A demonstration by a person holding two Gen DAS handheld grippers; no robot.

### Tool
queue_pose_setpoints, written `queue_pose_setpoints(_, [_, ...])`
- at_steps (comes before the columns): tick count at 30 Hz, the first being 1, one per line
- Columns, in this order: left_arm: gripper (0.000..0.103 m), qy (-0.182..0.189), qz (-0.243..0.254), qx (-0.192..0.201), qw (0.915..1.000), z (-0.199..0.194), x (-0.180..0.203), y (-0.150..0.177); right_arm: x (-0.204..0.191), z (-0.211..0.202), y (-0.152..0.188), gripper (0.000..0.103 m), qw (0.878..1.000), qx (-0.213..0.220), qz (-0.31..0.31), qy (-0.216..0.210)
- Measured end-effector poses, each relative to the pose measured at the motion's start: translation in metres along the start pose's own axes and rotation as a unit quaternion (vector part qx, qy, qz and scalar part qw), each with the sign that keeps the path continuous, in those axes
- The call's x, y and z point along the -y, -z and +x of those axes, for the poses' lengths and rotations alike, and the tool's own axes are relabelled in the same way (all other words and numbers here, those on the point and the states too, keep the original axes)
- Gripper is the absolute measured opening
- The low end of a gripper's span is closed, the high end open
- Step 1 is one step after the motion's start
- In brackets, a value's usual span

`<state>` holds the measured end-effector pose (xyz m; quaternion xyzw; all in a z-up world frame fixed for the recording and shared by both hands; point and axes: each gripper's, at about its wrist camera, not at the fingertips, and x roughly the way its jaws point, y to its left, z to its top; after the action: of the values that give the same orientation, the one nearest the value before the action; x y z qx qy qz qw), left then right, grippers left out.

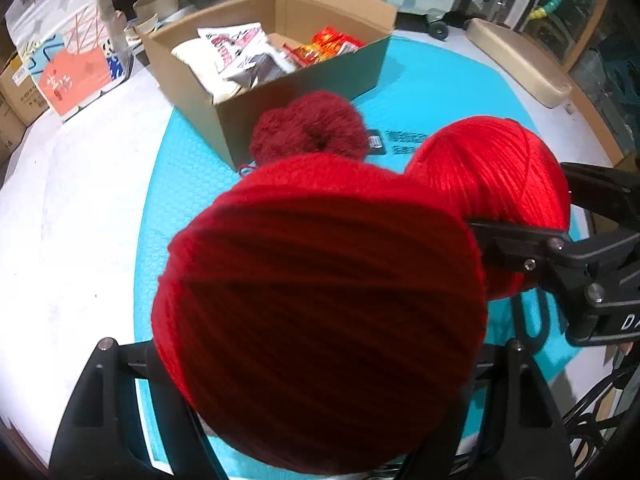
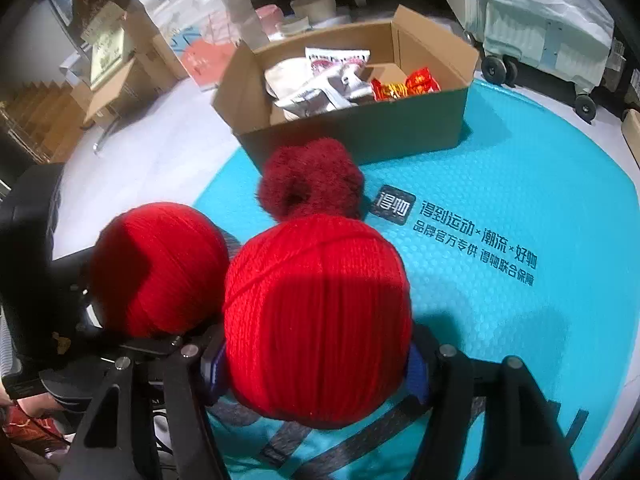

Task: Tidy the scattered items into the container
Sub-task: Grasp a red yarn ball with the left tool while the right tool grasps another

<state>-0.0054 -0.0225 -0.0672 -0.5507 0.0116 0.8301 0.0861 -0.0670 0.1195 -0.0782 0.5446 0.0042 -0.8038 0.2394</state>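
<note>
My left gripper (image 1: 316, 364) is shut on a bright red yarn ball (image 1: 320, 312), which also shows in the right wrist view (image 2: 156, 268). My right gripper (image 2: 316, 368) is shut on a second bright red yarn ball (image 2: 316, 320), seen in the left wrist view (image 1: 488, 176) too. Both balls sit side by side low over the turquoise bubble mat (image 2: 500, 320). A fuzzy dark red yarn ball (image 2: 310, 180) lies on the mat ahead, against the front wall of the open cardboard box (image 2: 360, 132). The box holds white packets (image 2: 332, 80) and red snack bags (image 2: 404, 86).
The mat lies on a white table (image 1: 80, 220). A printed paper bag (image 1: 60, 40) and cardboard cartons (image 1: 12, 92) stand at the far left. A beige cushion (image 1: 520, 60) lies at the right. A wheeled cart (image 2: 540, 32) stands behind the box.
</note>
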Motion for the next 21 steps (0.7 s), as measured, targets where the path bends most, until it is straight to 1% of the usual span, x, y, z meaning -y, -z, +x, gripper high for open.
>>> queue_pose_setpoints(2, [0.075, 0.006, 0.007, 0.006, 0.9999, -0.012, 0.003, 0.001, -0.003, -0.011, 0.001, 0.069, 1.000, 0.007, 0.004, -0.008])
queue_pose_setpoints(5, [0.075, 0.010, 0.019, 0.017, 0.9996, -0.028, 0.007, -0.008, -0.010, -0.027, 0.002, 0.069, 1.000, 0.018, 0.008, -0.020])
queue_pose_setpoints(8, [0.075, 0.019, 0.026, 0.025, 0.9992, -0.047, 0.011, -0.016, -0.017, -0.046, 0.002, 0.069, 0.999, 0.032, 0.005, -0.019])
queue_pose_setpoints(10, [0.075, 0.021, 0.037, 0.030, 0.9986, -0.058, 0.012, -0.020, -0.018, -0.061, 0.003, 0.069, 0.999, 0.043, 0.010, -0.030])
queue_pose_setpoints(13, [0.075, 0.021, 0.060, 0.035, 0.9974, -0.070, 0.015, -0.025, -0.022, -0.078, 0.005, 0.069, 0.998, 0.051, 0.014, -0.042])
queue_pose_setpoints(17, [0.075, 0.016, 0.087, 0.053, 0.9947, -0.102, 0.025, -0.031, -0.029, -0.101, 0.006, 0.069, 0.997, 0.062, 0.007, -0.045])
queue_pose_setpoints(21, [0.076, 0.010, 0.097, 0.072, 0.9927, -0.126, 0.029, -0.046, -0.034, -0.130, 0.000, 0.069, 0.995, 0.084, 0.007, -0.049])
